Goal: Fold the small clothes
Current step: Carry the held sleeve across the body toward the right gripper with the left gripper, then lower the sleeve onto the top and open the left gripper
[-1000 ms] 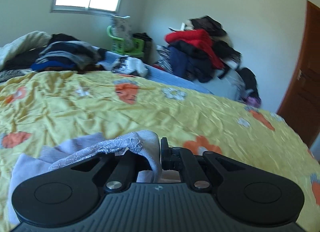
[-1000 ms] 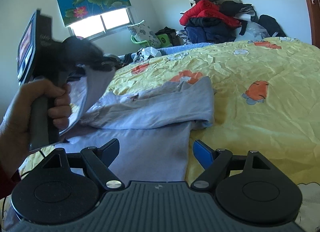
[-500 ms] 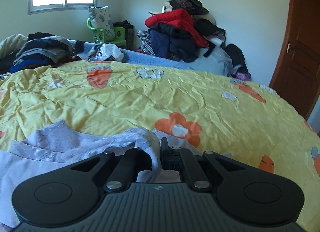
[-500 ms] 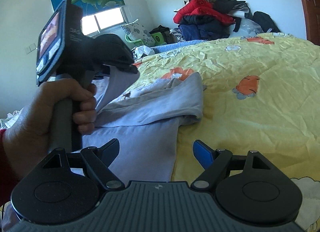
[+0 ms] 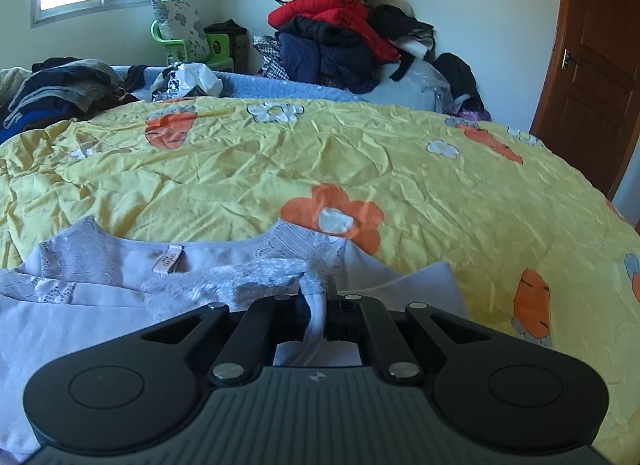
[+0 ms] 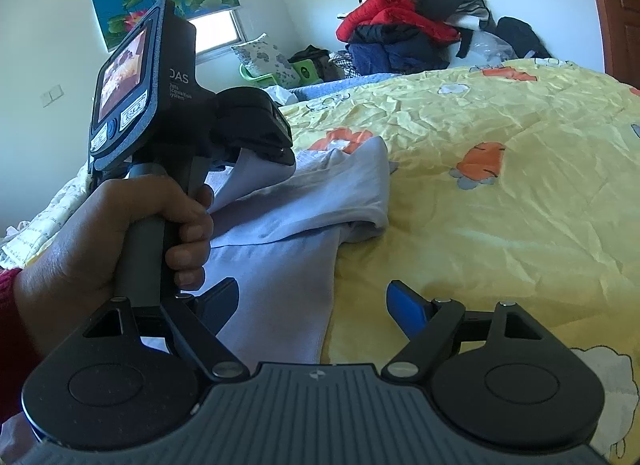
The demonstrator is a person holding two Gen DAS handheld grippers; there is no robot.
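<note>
left gripper (image 5: pixel 316 307) clamps the lilac garment (image 5: pixel 120 285) by its lace edge.
right gripper (image 6: pixel 310 299) hangs spread and empty nearby, likely freed for the next fold.

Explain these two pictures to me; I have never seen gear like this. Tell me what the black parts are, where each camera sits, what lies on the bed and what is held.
No robot here: a person holds a hand tool with a two-finger gripper in each hand, and each tool carries a camera looking forward along its fingers. One picture comes from the left gripper, shut on the lace edge of a pale lilac garment. The other comes from the right gripper, open and holding nothing. It also shows the left hand gripping its tool. The garment lies on a yellow flowered bedspread.
</note>
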